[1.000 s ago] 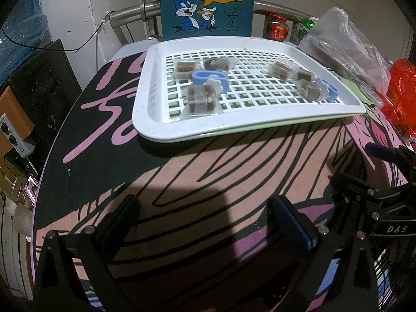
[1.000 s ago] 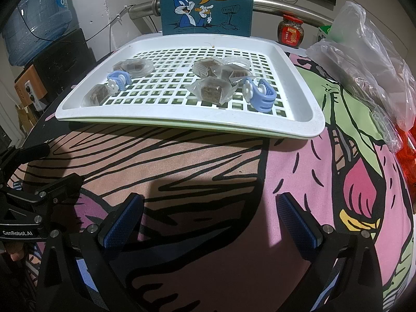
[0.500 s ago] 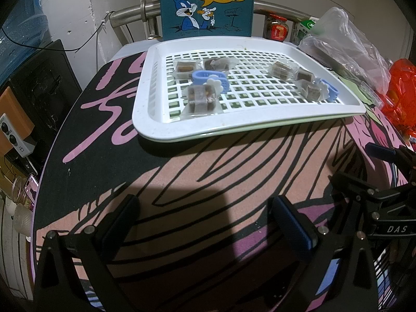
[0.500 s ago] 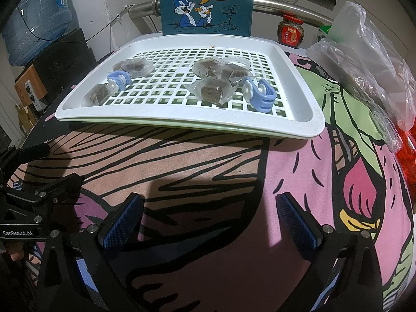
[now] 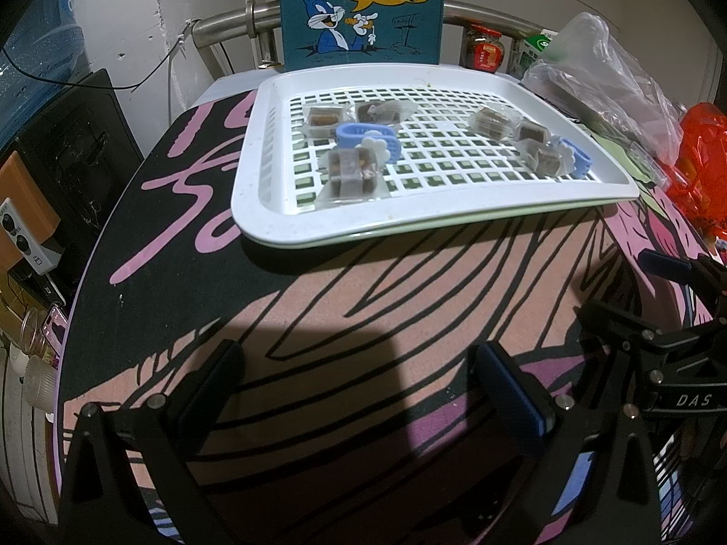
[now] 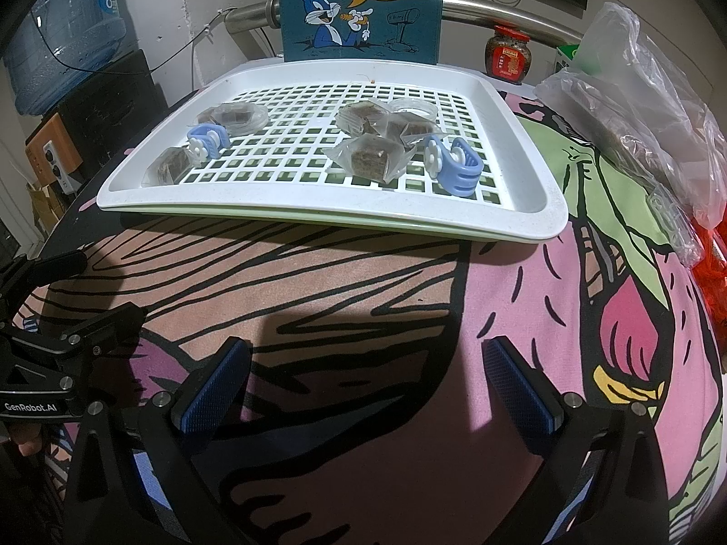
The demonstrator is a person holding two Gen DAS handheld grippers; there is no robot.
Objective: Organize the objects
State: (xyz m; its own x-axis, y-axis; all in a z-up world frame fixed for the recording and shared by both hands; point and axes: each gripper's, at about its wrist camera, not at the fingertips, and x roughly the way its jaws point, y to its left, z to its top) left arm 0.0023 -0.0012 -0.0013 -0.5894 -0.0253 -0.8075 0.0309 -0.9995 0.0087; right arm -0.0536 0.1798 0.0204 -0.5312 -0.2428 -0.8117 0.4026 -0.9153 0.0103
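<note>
A white slotted tray (image 5: 281,222) (image 6: 536,222) lies on the patterned table cover ahead of both grippers. On it rest several clear-wrapped brown snack cubes, one (image 5: 352,172) near the front left and one (image 6: 370,156) toward the right. Two light blue flower clips also lie there, one (image 5: 368,138) (image 6: 206,138) on the left and one (image 5: 575,159) (image 6: 454,161) on the right. My left gripper (image 5: 363,381) stands open and empty above the cover, well short of the tray. My right gripper (image 6: 368,377) is likewise open and empty.
A blue cartoon box (image 5: 361,9) (image 6: 361,4) stands behind the tray. Clear plastic bags (image 5: 600,72) (image 6: 645,104) and a red bag (image 5: 699,159) crowd the right side. A red-lidded jar (image 6: 506,52) sits at the back. A water bottle (image 6: 63,36) stands far left.
</note>
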